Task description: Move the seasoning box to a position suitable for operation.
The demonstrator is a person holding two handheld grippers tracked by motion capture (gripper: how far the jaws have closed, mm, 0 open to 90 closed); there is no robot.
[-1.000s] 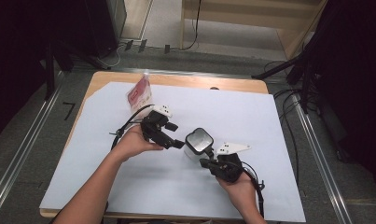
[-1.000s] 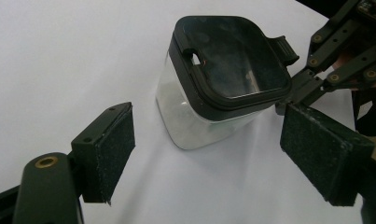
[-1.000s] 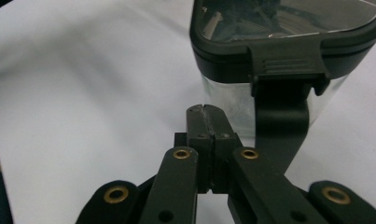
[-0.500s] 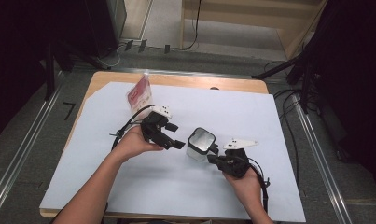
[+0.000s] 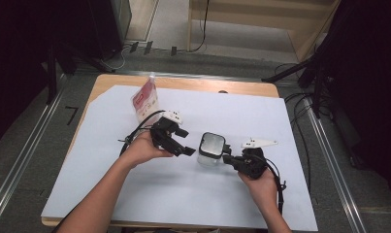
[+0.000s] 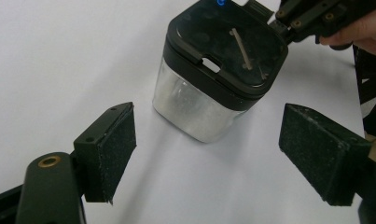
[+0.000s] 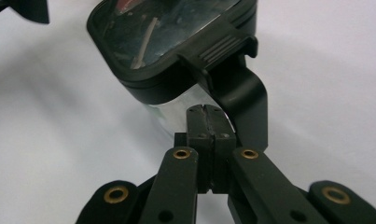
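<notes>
A clear square jug (image 5: 212, 149) with a black lid stands on the white sheet near the middle of the table. My right gripper (image 5: 227, 158) is shut, its tips (image 7: 205, 112) resting against the jug's wall beside the black handle (image 7: 245, 95), with nothing seen between the jaws. From the left, my left gripper (image 5: 184, 141) points at the jug and is open. Its two pads (image 6: 114, 149) stand wide apart just short of the jug (image 6: 218, 79), not touching it. In the left gripper view the right gripper (image 6: 288, 23) reaches the lid's far corner.
A red-and-white pouch (image 5: 145, 99) stands upright at the back left of the white sheet (image 5: 290, 121). The wooden table edge (image 5: 183, 81) runs along the back, and cables trail from both grippers.
My right hand has shifted to the right and a little away from me, and the jug has slid slightly right with it. The left gripper has stayed put.
</notes>
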